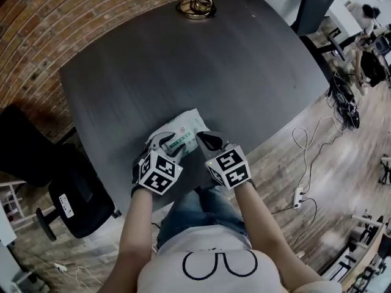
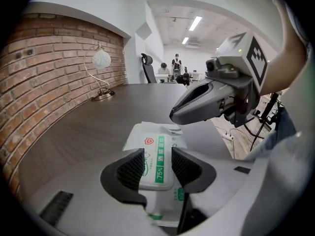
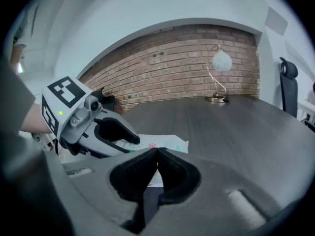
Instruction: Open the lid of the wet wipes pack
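Observation:
A white wet wipes pack with a green strip lies flat near the front edge of the dark table. My left gripper reaches onto its near end. In the left gripper view its black pads sit on either side of the pack's white plastic lid and close against it. My right gripper comes in from the right with its jaws shut tip to tip. Its tip hovers just over the pack's far end. I cannot see anything pinched in it.
A lamp with a round brass base stands at the table's far edge by the brick wall. A black office chair is at the left, another at the far right. Cables and a power strip lie on the floor.

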`<act>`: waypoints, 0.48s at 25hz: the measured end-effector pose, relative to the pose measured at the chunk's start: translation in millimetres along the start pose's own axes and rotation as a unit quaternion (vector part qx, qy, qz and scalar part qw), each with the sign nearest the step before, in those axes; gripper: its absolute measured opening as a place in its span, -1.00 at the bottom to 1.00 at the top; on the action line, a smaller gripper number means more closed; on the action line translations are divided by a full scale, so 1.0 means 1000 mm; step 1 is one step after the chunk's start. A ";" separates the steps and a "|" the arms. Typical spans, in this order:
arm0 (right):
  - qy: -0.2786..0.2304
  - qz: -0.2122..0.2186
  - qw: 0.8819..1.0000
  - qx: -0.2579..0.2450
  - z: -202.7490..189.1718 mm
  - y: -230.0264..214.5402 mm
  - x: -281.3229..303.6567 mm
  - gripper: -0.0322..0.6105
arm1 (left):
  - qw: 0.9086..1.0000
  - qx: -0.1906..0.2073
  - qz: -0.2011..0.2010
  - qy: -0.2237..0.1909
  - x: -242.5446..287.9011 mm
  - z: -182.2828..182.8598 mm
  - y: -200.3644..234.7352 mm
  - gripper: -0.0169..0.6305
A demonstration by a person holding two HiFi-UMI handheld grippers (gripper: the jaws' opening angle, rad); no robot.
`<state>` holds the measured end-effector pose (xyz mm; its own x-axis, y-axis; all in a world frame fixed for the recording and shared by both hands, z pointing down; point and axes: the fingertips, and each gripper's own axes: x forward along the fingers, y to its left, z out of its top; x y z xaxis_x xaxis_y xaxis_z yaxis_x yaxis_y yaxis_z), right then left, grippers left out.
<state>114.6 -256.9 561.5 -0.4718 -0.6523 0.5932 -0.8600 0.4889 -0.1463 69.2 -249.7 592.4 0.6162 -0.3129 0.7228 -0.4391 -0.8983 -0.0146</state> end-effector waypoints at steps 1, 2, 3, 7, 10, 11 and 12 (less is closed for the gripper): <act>0.013 0.005 1.000 -0.004 -0.003 -0.001 0.003 -0.89 | 1.000 0.003 0.000 0.005 0.000 0.000 0.000 -0.42; 0.027 0.008 1.000 -0.009 -0.007 -0.002 0.006 -0.89 | 1.000 0.008 0.000 0.010 0.001 0.000 -0.001 -0.42; 0.042 0.009 0.999 -0.013 -0.011 -0.005 0.009 -0.89 | 1.000 0.015 0.001 0.016 0.001 -0.001 -0.002 -0.42; 0.083 0.015 0.996 -0.001 -0.027 -0.013 0.017 -0.89 | 0.999 0.034 -0.003 0.040 0.004 -0.003 -0.002 -0.42; 0.090 0.027 0.996 0.009 -0.033 -0.014 0.022 -0.89 | 0.998 0.032 -0.006 0.048 0.004 -0.002 -0.002 -0.42; 0.094 0.030 0.995 0.009 -0.035 -0.015 0.023 -0.89 | 0.998 0.031 -0.008 0.050 0.004 -0.001 -0.003 -0.42; 0.099 0.032 0.995 0.007 -0.036 -0.014 0.025 -0.89 | 0.998 0.029 -0.009 0.052 0.004 0.000 -0.004 -0.42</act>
<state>122.3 -258.9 607.0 -0.4801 -0.4926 0.7259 -0.8323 0.5172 -0.1995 73.2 -247.0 595.5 0.5511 -0.2646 0.7914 -0.3868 -0.9213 -0.0387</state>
